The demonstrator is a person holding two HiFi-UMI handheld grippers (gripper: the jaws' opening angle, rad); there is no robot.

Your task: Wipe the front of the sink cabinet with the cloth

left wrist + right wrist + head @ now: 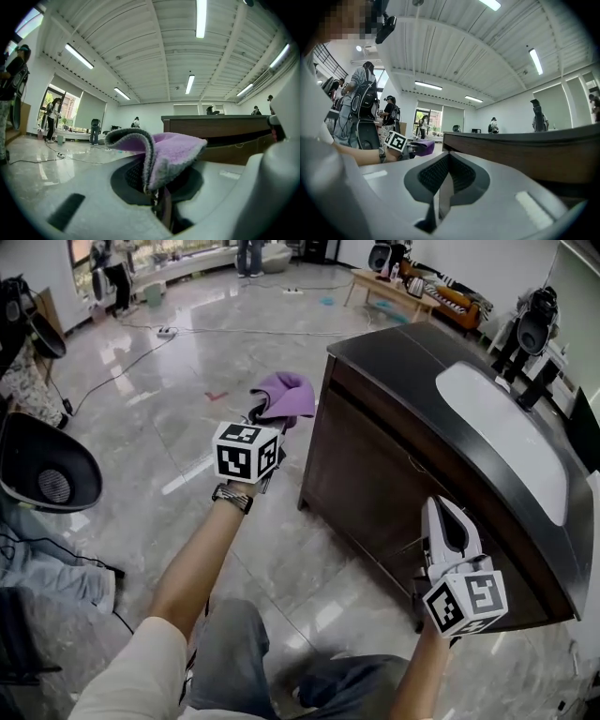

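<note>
Left gripper [265, 416], centre of head view: jaws clamped on purple fleecy cloth [285, 395]. Cloth folded over jaw tips, bunched end pointing upper right, just beside left corner of dark brown wooden sink cabinet [375, 479]. Cabinet long axis runs upper centre to lower right. Right gripper [442, 514], lower right: jaws together, empty, close to cabinet front.

No word, number or brand name is being shown legibly in any view. Only black-and-white square code patterns are being displayed. In the head view they are being carried by the white marker cube of the left gripper [246, 452] at about ten o'clock and by the white marker cube of the right gripper [466, 602] at about five o'clock. In the right gripper view, the same left cube [395, 140] is being shown at nine o'clock.
</note>
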